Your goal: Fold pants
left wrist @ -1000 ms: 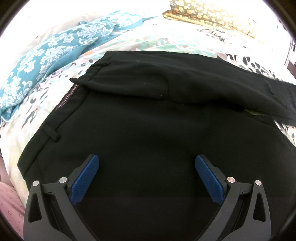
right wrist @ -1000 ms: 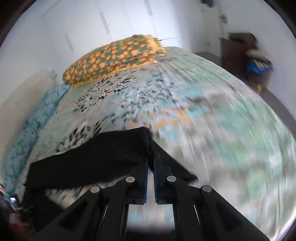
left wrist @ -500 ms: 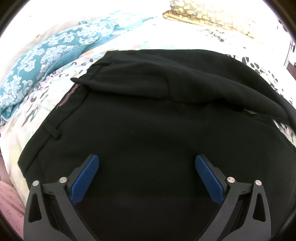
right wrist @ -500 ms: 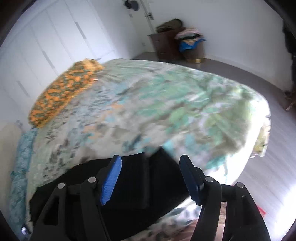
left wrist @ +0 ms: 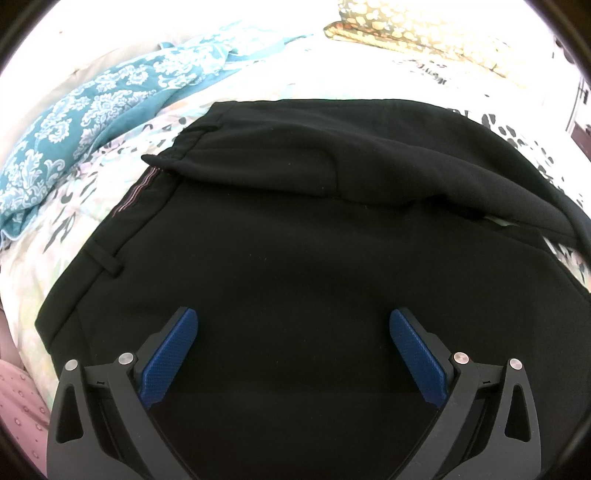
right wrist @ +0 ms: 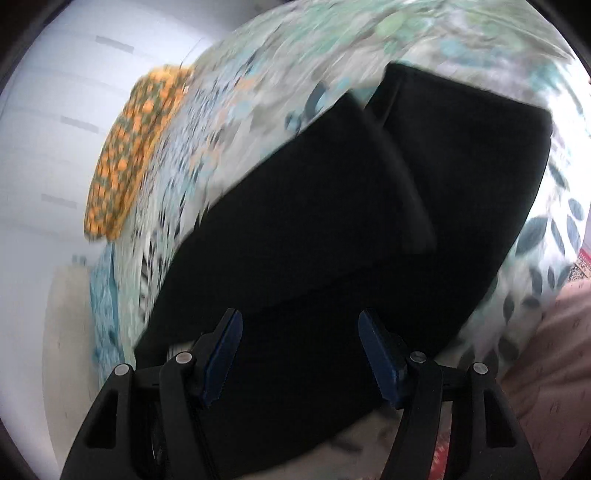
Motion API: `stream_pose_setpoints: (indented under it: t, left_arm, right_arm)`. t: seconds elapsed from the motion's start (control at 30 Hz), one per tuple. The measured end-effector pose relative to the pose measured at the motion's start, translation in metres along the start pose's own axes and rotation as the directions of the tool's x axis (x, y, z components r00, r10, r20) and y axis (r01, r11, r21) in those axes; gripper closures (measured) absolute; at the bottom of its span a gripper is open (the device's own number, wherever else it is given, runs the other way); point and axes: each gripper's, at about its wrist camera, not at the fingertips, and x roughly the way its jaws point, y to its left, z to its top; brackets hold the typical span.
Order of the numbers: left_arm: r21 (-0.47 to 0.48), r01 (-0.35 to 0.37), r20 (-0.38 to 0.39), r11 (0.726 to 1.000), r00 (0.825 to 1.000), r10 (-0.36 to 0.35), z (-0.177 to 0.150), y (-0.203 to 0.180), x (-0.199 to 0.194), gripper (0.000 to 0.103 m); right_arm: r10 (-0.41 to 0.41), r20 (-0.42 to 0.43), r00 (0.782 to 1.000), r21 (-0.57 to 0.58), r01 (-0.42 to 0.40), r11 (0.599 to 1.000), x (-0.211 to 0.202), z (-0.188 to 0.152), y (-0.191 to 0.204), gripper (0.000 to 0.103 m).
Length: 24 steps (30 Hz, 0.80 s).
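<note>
Black pants [left wrist: 295,240] lie on the patterned bedspread [left wrist: 66,229], waistband to the left, one leg folded over the far side. My left gripper [left wrist: 293,332] is open and empty, hovering just over the seat of the pants. In the right wrist view the two leg ends [right wrist: 369,206] lie stacked, one overlapping the other. My right gripper [right wrist: 300,343] is open and empty above them. That view is motion-blurred.
A teal floral cloth [left wrist: 92,110] lies at the left of the bed. An orange patterned pillow [right wrist: 129,155] sits at the far end, also in the left wrist view [left wrist: 424,26]. Pink fabric [right wrist: 554,350] shows at the lower right, near the bed edge.
My right gripper opened and let go of the pant leg, which now lies over the other leg. The right camera swung down toward the pants. The left gripper stayed put.
</note>
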Motion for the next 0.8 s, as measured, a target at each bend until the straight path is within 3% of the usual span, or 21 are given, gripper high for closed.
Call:
stream_pose_setpoints:
  t: [0.2,0.3,0.37,0.4,0.43,0.53,0.63,0.73,0.8]
  left_arm:
    - [-0.005,-0.006,-0.007,1.000,1.000,0.006,0.000,-0.001,-0.001,0.000]
    - [0.011,-0.013,-0.065,1.000,0.998,0.014,0.004,-0.002,-0.007,0.001]
    - [0.058,0.036,-0.139,0.998,0.990,-0.028,0.013,-0.008,-0.010,0.001]
    - [0.084,0.095,-0.172,0.992,0.982,-0.079,0.020,-0.013,-0.013,0.001]
    - [0.102,0.151,-0.179,0.983,0.975,-0.131,0.032,-0.020,-0.018,0.001]
    - [0.115,0.220,-0.148,0.969,0.968,-0.202,0.076,-0.039,-0.029,0.001]
    - [0.054,0.290,-0.175,0.956,0.945,-0.277,0.129,-0.057,-0.017,0.001]
    - [-0.105,0.308,-0.229,0.946,0.918,-0.324,0.181,-0.072,0.020,0.001]
    - [-0.177,0.275,-0.233,0.945,0.921,-0.311,0.197,-0.077,0.038,0.001]
  right_arm:
    - [0.014,0.086,0.996,0.001,-0.014,1.000,0.004,0.009,-0.003,0.031]
    - [-0.009,0.108,0.994,-0.029,0.012,1.000,0.005,0.007,0.001,0.031]
    - [-0.025,0.113,0.993,-0.049,0.031,0.998,0.005,0.010,0.006,0.031]
    - [-0.035,0.116,0.993,-0.066,0.043,0.997,0.006,0.009,0.008,0.031]
    - [-0.044,0.117,0.992,-0.082,0.054,0.995,0.007,0.007,0.010,0.031]
    - [-0.061,0.113,0.992,-0.116,0.074,0.991,0.012,0.007,0.015,0.029]
    - [-0.053,0.106,0.993,-0.111,0.065,0.992,0.012,0.010,0.012,0.028]
    - [-0.041,0.103,0.994,-0.103,0.052,0.993,0.011,0.010,0.010,0.028]
    - [-0.036,0.100,0.994,-0.102,0.046,0.994,0.012,0.010,0.010,0.029]
